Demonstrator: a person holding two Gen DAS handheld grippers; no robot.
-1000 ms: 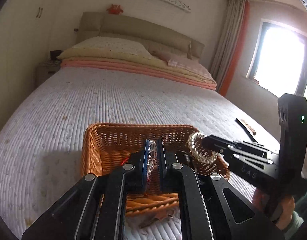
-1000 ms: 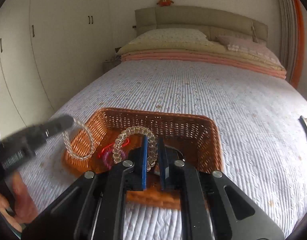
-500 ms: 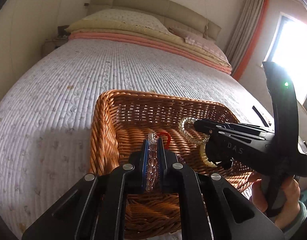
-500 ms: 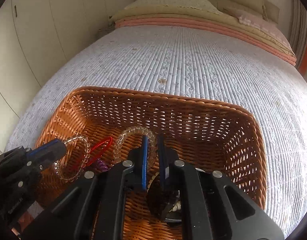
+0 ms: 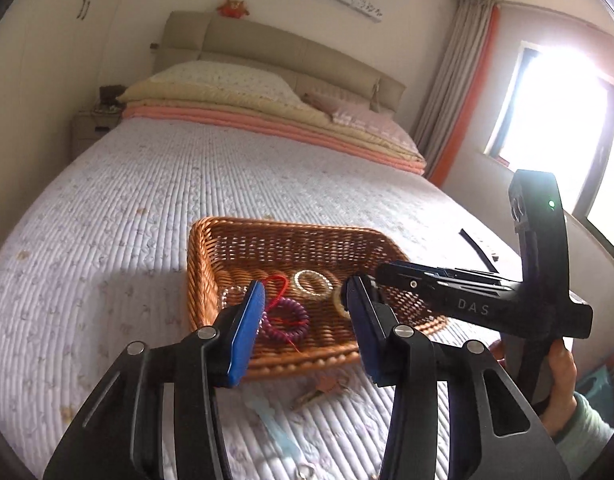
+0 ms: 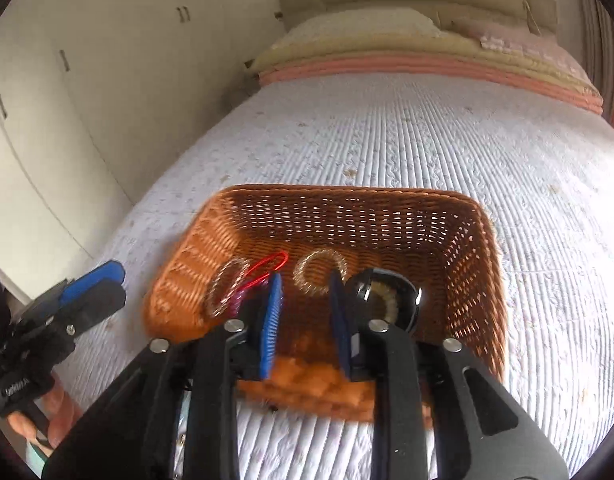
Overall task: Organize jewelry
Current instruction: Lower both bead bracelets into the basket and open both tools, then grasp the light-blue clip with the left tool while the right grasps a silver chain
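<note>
On the left of the quilted bed [image 5: 155, 200], the left gripper [image 5: 305, 312] hovered just short of the near rim of a wicker basket [image 5: 211, 240], pointing down at a shallow slant. Its jaws were opening, its blue pads [image 5: 247, 332] stood well apart, and nothing lay between them. Through the gap showed the jewelry on the basket floor: a clear beaded bracelet [image 5: 233, 294] by the left wall, a loop of red cord [image 5: 281, 282] beside it, a purple coil bracelet [image 5: 289, 318] nearer the front, and a pale beaded bracelet [image 5: 313, 284] lying flat toward the middle. A yellowish ring-shaped piece [image 5: 341, 304] sat partly hidden behind the gripper's right finger. On the quilt in front of the basket lay a small key [image 5: 313, 394].

To the right, the right gripper [image 6: 305, 312] hung over the basket's near edge, aimed more steeply down. Its jaws were opening too, narrower than the left one's, and held nothing; the pale beaded bracelet lay loose on the wicker beyond the pads. Just right of its right finger, a round black case [image 6: 383, 302] rested in the basket. A hand [image 5: 559, 384] in a pale green sleeve gripped the right tool's handle at the far right.
</note>
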